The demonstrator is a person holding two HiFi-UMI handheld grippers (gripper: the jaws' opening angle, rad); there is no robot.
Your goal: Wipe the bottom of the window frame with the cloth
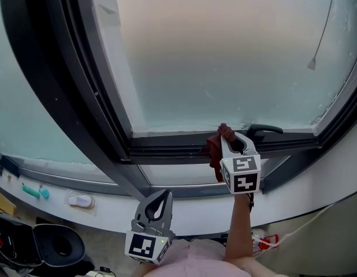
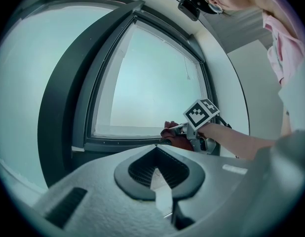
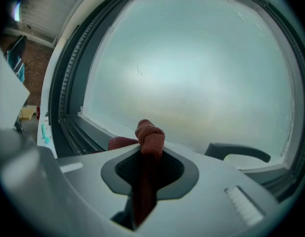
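Currently: left gripper [image 1: 161, 199], jaws together on nothing, idle below the sill; right gripper [image 1: 235, 143], clamped on the red cloth [image 1: 214, 150], which touches the window frame's bottom rail [image 1: 167, 150] beside the handle [image 1: 264, 130]; wiping apparently underway, next move calls for a steady sideways drag.

- The cloth [image 1: 214, 150] is dark brick red, with a fine knitted weave.
- The window frame [image 1: 167, 149] is dark grey, and the window handle [image 1: 265, 130] on it is black.
- The glass pane [image 1: 225, 51] inside the window frame is frosted pale blue-white, with a warm peach band across it.
- The sill [image 1: 115, 205] below the window frame is white. On it lie a small teal object [image 1: 35, 192] and a small white object [image 1: 80, 201].
- The left gripper [image 1: 166, 194] and the right gripper [image 1: 227, 134] are light grey with black pad surrounds. Their cubes are white with black square markers.
- The person's garment [image 1: 193, 258] is pale pink.
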